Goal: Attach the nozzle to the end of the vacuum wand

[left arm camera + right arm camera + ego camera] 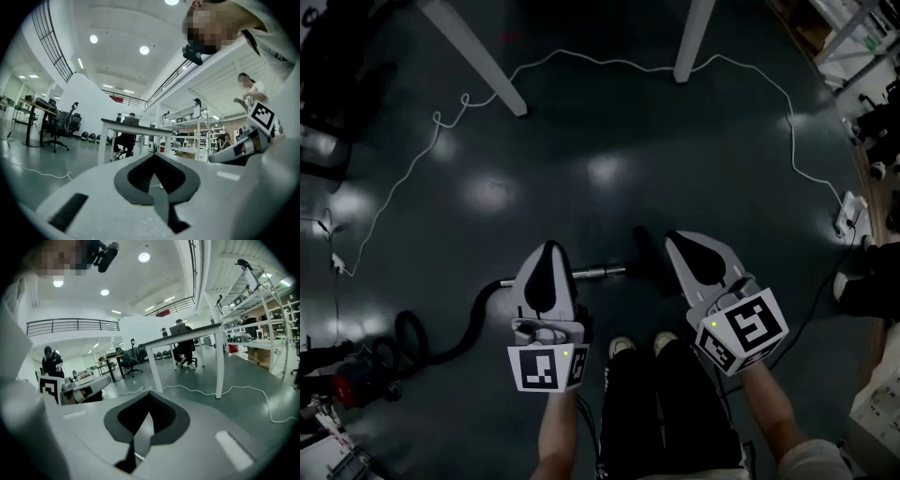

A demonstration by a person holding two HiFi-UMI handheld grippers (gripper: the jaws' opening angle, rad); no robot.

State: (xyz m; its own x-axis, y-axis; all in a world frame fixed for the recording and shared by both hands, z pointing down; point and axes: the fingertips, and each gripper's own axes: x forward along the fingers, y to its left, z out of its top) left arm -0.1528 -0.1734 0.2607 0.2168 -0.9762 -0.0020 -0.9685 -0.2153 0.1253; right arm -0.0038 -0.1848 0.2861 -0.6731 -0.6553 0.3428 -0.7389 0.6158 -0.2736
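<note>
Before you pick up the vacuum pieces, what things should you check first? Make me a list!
1. Left gripper empty: ok, jaws together on nothing.
2. Right gripper empty: ok, same.
3. Jaws open for grabbing: not ok, both are shut.
4. Wand in view: ok, it lies on the floor between the grippers.
5. Nozzle found: cannot tell; a dark piece lies at the wand's end, too dim to name.
6. White cable clear of the wand: ok, it lies farther off.

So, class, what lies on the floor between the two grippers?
In the head view, the silver vacuum wand and the dark nozzle at its end lie between the left gripper and the right gripper; whether they're joined I can't tell.
</note>
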